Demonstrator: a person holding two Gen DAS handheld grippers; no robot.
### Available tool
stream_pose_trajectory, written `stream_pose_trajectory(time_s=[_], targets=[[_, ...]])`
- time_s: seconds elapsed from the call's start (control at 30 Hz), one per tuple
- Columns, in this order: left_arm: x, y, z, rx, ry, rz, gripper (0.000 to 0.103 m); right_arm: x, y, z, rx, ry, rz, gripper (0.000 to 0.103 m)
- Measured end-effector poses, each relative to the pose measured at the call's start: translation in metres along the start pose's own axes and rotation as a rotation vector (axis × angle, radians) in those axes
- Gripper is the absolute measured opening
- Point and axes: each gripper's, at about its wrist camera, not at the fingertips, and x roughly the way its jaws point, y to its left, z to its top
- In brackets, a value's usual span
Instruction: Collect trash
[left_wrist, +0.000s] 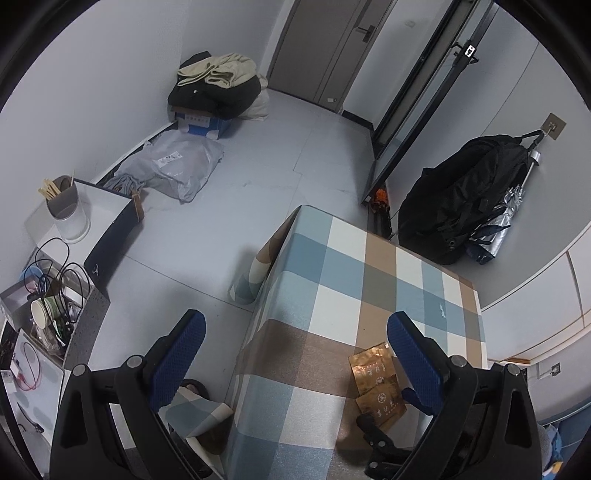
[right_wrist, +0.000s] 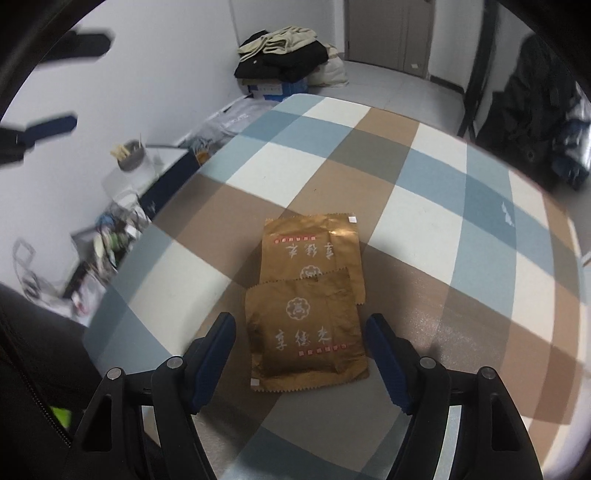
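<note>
Two golden-brown snack wrappers lie overlapping on the checked tablecloth (right_wrist: 424, 206): a near wrapper (right_wrist: 306, 332) and a far wrapper (right_wrist: 310, 243). My right gripper (right_wrist: 300, 318) is open and low over the table. Its blue fingers stand either side of the near wrapper, and the pads do not press on it. My left gripper (left_wrist: 297, 315) is open and holds nothing, hovering over the table's left edge. In the left wrist view both wrappers (left_wrist: 373, 373) lie just inside its right finger. The right wrist view shows the left gripper (right_wrist: 70, 85) blurred at upper left.
Left of the table stands a low cabinet with a holder of chopsticks (left_wrist: 68, 210), a paper cup (left_wrist: 42, 314) and cables. On the floor are a grey parcel bag (left_wrist: 177, 162) and clothes piled on a blue box (left_wrist: 218, 85). A black backpack (left_wrist: 461, 199) hangs on the right wall.
</note>
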Motion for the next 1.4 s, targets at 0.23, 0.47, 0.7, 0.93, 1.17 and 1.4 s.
stream_pose_trajectory(time_s=[0.23, 0.47, 0.7, 0.93, 1.17, 1.4], targets=[[0.005, -0.001, -0.001, 0.003, 0.011, 0.007, 0.097, -0.001, 0.004, -0.001, -0.026, -0.018, -0.028, 0.056], [0.014, -0.003, 0.001, -0.013, 0.025, 0.012, 0.097, -0.005, 0.005, -0.004, -0.036, -0.017, -0.018, 0.045], [0.024, -0.012, 0.001, -0.004, 0.056, 0.011, 0.097, -0.015, -0.003, -0.009, 0.004, -0.040, 0.040, 0.035], [0.034, -0.017, -0.001, -0.006, 0.094, 0.007, 0.097, -0.019, -0.017, -0.012, 0.051, -0.029, 0.095, 0.000], [0.041, -0.024, -0.003, 0.000, 0.118, 0.021, 0.097, -0.028, -0.046, -0.016, 0.170, -0.046, 0.174, 0.004], [0.044, -0.019, -0.003, -0.023, 0.130, 0.034, 0.097, -0.019, -0.045, -0.014, 0.156, -0.017, 0.172, 0.051]])
